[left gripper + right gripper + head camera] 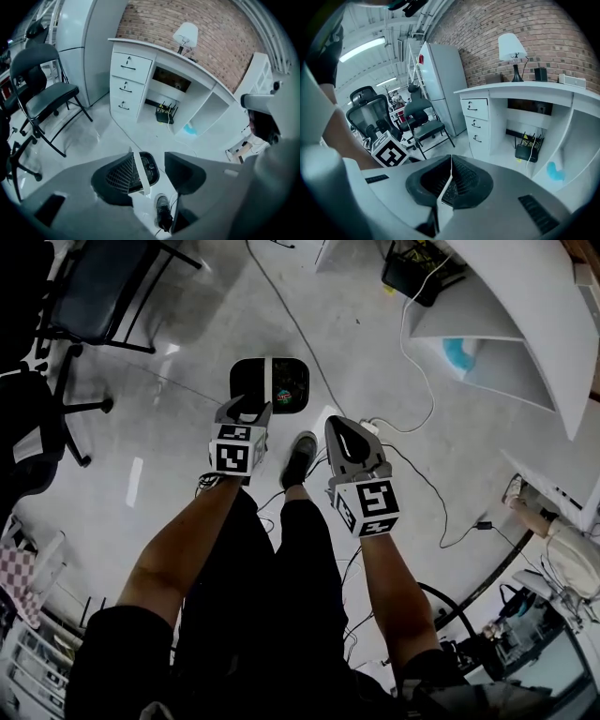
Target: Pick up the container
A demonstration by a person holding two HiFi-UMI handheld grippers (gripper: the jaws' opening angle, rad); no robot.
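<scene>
The container (271,385) is a black rounded tub with a white band across its top, standing on the grey floor ahead of the person's shoe (300,457). My left gripper (246,412) hangs well above its near edge, jaws open and holding nothing. In the left gripper view the container (149,168) shows far below through the gap of the left gripper (161,171), with its white band (140,174) by the left jaw. My right gripper (343,430) is to the right of the container, shut and empty. Its jaws meet along a thin seam in the right gripper view (450,180).
A white desk (154,61) with drawers and a lamp (185,35) stands ahead, a router (166,114) beneath it. Cables (412,474) trail across the floor. A folding chair (94,287) and an office chair (37,427) stand to the left. A fridge (440,89) rises beside the desk.
</scene>
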